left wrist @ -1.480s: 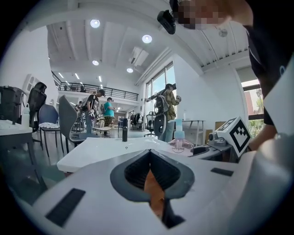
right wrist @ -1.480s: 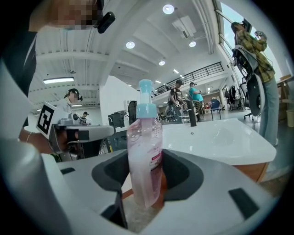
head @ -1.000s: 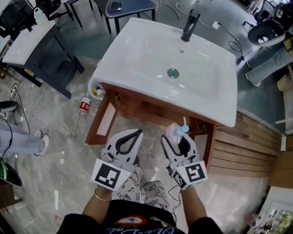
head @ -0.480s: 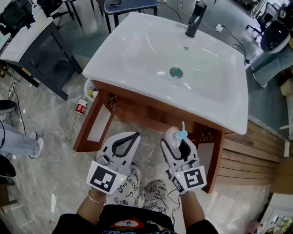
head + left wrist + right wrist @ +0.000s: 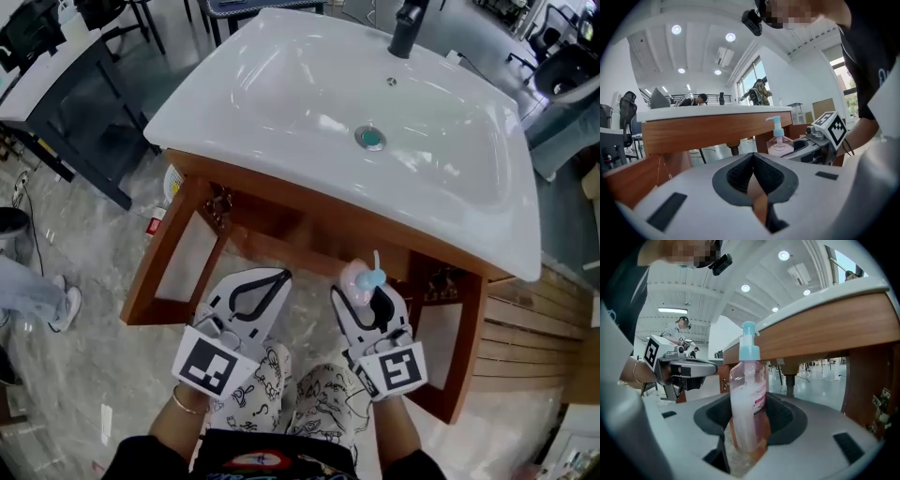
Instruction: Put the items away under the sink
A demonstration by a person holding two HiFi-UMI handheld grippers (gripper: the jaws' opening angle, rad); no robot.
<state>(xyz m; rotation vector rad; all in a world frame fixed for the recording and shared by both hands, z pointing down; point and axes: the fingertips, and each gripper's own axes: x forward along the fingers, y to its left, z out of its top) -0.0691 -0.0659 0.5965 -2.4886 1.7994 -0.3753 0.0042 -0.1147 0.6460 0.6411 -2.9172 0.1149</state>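
- In front of the sink, low over the floor, we are holding the right gripper clamped on the bottle.
- The bottle is standing upright between the jaws with its pump on top. Its long axis is running straight up, across the line along which the gripper is pointing.
- The space under the sink is lying dead ahead of that gripper, past the wooden frame. We are judging that the coming move is a plain push forward with the bottle kept upright.
- In the right gripper view the pump head is showing against the frame's front rail, so we are reckoning that height matters most. Whether the pump clears the rail we cannot tell from here.
- The left gripper is sitting just beside the right one, on its left, with its jaws closed tip to tip and nothing between them.
- The right gripper is carrying the task's thing and is no farther from the opening than the left. We are expecting it to do the placing while the left is idling.
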